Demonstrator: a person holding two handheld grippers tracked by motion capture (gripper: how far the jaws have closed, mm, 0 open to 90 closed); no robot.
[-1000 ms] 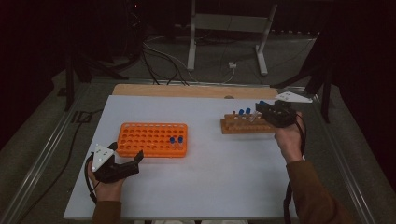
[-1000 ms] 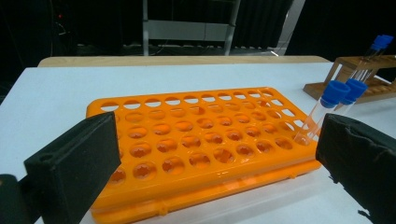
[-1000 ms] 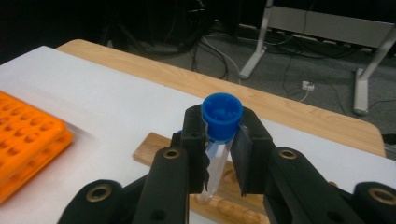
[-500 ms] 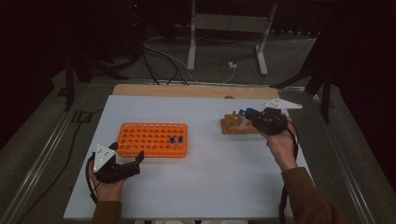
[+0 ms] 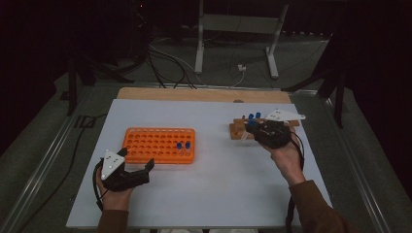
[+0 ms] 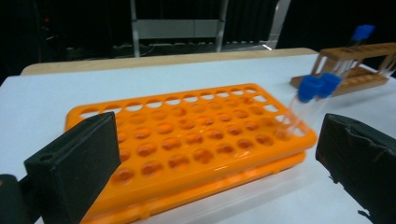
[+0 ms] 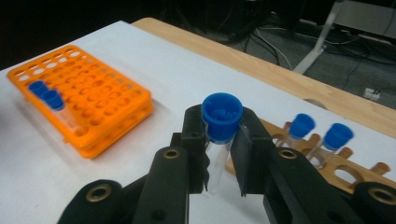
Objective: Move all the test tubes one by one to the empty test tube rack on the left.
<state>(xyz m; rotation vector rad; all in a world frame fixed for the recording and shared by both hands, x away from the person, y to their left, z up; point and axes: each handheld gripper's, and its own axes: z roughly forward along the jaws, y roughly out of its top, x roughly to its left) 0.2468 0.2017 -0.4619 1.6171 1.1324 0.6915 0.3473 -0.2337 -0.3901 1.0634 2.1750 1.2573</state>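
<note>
My right gripper (image 7: 221,156) is shut on a clear test tube with a blue cap (image 7: 221,116), held upright just in front of the wooden rack (image 7: 359,172). Two blue-capped tubes (image 7: 320,130) still stand in that rack. In the high view the right gripper (image 5: 253,130) hovers over the wooden rack's (image 5: 237,130) near side. An orange rack (image 5: 160,144) sits at mid-left with two blue-capped tubes (image 5: 182,145) near its right end. My left gripper (image 5: 137,164) rests open at the orange rack's front left corner; its jaws frame the orange rack (image 6: 187,140) with nothing between them.
A white table (image 5: 214,194) carries both racks, with a wooden strip (image 5: 194,94) along its far edge. Beyond it are a metal stand's legs (image 5: 235,48) and cables on the dark floor. A cable (image 5: 293,213) trails along the right forearm.
The right gripper has moved left along the wooden rack, carrying the tube off it toward the table's middle. The left gripper has kept still.
</note>
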